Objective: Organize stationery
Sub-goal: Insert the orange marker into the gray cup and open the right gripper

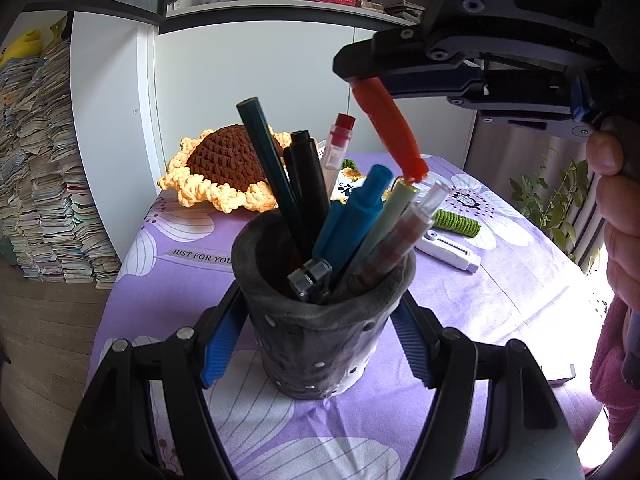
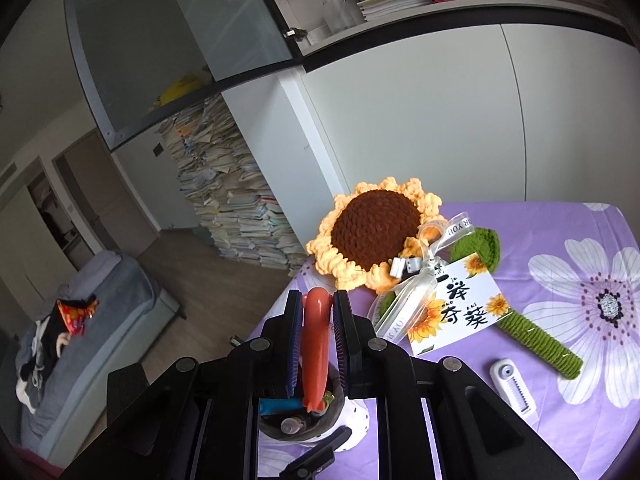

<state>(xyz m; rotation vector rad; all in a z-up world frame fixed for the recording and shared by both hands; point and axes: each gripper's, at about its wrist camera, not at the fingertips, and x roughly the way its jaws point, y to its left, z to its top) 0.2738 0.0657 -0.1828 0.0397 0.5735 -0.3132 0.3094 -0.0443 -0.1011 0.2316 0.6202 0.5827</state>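
A dark grey pen holder (image 1: pixel 320 340) stands on the purple floral tablecloth (image 1: pixel 500 300), filled with several pens. My left gripper (image 1: pixel 320 300) is shut on it, one blue pad against each side. From the upper right, my right gripper (image 1: pixel 354 78) is shut on an orange-red pen (image 1: pixel 388 128) that slants down. The pen's lower tip touches the top of a pale green pen (image 1: pixel 400 196) in the holder. In the right wrist view the orange-red pen (image 2: pixel 316 352) runs between the pads of the right gripper (image 2: pixel 317 300), with the pen holder (image 2: pixel 334 408) right below it.
A crochet sunflower (image 2: pixel 376 236) with a green stem (image 2: pixel 536 340) and a printed card (image 2: pixel 456 308) lies behind the holder. A white correction tape (image 1: pixel 448 250) rests to the right. A person's hand (image 1: pixel 620 216) holds the right gripper. Stacked books (image 1: pixel 48 200) fill the floor at left.
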